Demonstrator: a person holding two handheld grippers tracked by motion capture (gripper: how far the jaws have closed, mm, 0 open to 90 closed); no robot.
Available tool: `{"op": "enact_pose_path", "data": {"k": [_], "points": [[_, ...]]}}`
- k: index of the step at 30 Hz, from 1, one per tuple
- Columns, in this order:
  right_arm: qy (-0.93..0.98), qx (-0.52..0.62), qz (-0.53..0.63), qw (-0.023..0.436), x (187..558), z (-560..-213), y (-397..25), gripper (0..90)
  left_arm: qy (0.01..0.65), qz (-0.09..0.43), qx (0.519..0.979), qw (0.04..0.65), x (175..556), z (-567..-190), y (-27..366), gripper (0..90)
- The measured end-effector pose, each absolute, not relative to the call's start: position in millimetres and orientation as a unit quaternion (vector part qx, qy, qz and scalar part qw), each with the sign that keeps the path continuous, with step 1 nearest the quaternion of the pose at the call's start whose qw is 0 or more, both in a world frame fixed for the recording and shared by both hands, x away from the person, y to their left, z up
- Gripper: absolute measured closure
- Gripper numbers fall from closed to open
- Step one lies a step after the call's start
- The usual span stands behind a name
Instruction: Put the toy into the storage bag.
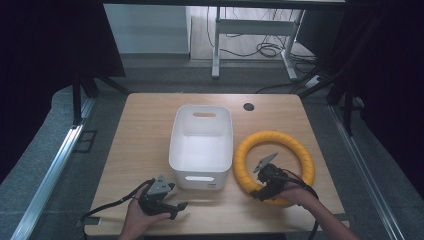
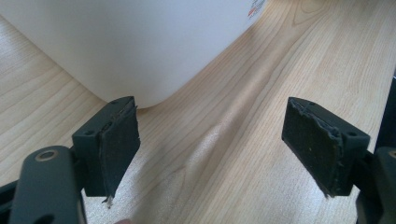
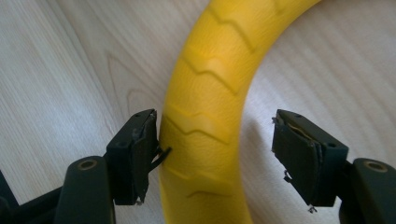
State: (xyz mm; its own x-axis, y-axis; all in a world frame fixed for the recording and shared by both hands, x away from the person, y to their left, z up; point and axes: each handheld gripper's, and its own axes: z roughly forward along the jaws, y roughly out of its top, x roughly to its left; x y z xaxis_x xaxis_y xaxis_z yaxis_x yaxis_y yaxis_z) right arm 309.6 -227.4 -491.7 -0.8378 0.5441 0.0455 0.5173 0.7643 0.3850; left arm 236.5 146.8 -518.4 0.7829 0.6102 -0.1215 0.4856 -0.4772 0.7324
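A yellow ridged ring (image 1: 274, 161) lies flat on the wooden table (image 1: 140, 130), to the right of a white plastic bin (image 1: 202, 147). My right gripper (image 1: 259, 192) is open at the ring's near edge. In the right gripper view the ring (image 3: 210, 93) passes between the jaws of the right gripper (image 3: 219, 161); the left pad touches it and the right pad stands off. My left gripper (image 1: 179, 207) is held open near the front edge, in front of the bin's near left corner. Between its spread jaws (image 2: 219, 149) there is bare wood, with the bin wall (image 2: 130, 42) just beyond.
A dark round grommet hole (image 1: 248, 106) sits at the table's far edge. Beyond the table stand a white desk frame (image 1: 250, 30) and loose cables (image 1: 265, 50) on the floor. Metal rails (image 1: 55, 160) run along both sides.
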Motion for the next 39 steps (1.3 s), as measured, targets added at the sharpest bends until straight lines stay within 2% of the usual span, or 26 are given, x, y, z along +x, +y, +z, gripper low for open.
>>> {"op": "enact_pose_path", "data": {"k": [7, 10, 16, 29, 39], "points": [[0.948, 0.273, 0.163, 0.031, 308.9, -497.8, -219.9, 34.7, 0.320, 0.076, 0.857, 0.396, 236.8, -520.0, 145.6, 19.1], [0.952, 0.269, 0.147, 0.027, 310.0, -500.6, -216.2, 41.8, 0.320, 0.076, 0.858, 0.396, 236.9, -520.7, 145.2, 19.1], [0.954, 0.267, 0.138, 0.017, 310.2, -501.8, -212.3, 48.7, 0.319, 0.078, 0.857, 0.397, 236.7, -520.9, 145.0, 19.1], [0.947, 0.275, 0.164, -0.007, 315.2, -498.3, -219.2, 50.2, 0.319, 0.078, 0.858, 0.395, 236.7, -522.0, 144.4, 19.1], [0.920, 0.297, 0.251, -0.040, 322.9, -470.6, -241.8, 50.5, 0.319, 0.077, 0.858, 0.394, 236.9, -522.8, 143.8, 19.1]]}}
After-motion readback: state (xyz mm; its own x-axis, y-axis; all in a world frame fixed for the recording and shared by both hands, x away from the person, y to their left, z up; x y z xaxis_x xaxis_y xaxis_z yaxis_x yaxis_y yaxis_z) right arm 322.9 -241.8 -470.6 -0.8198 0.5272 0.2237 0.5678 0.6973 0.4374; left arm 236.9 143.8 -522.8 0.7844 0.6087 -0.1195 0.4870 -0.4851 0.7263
